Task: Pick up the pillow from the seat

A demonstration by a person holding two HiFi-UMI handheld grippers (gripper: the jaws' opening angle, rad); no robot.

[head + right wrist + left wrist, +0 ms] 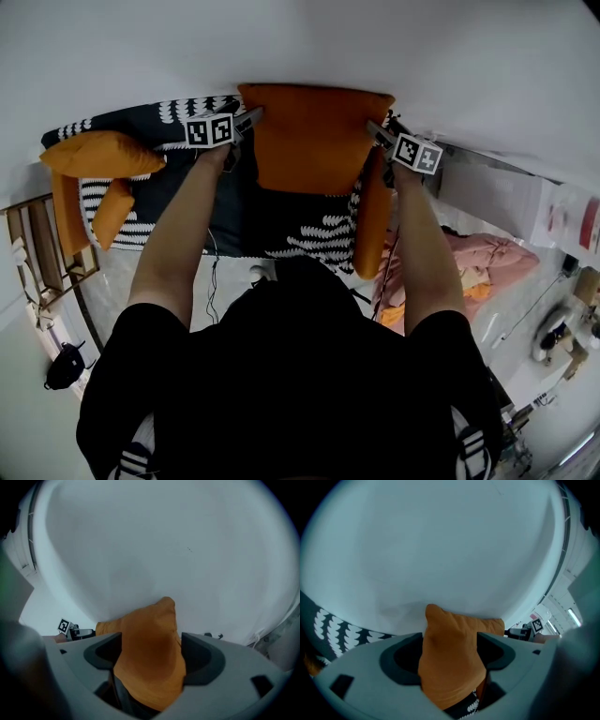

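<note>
Against wall (pixel 300 37), arms (pixel 178 234) outstretched; left gripper (pixel 251 117), right gripper (pixel 373 131) jaws apart around pillow (pixel 314 141) corners.

I see the seat (pixel 234 220) across the upper middle of the head view, with a dark cover and white toothed bands along its back and front. Several orange pieces lie on it. A plump cushion (pixel 101 155) sits at the upper-left end, and a smaller cushion (pixel 111 211) is tilted just below it. A narrow cushion (pixel 373 225) stands on edge at the right end. The large orange pillow (pixel 314 136) stands upright at the back against the white wall (pixel 300 47) — I can't tell whether its lower edge rests on the cover. Below lies the pale floor (pixel 122 272) — a black bag (pixel 66 366) at lower left, a pink heap of cloth (pixel 487 258) at right.
</note>
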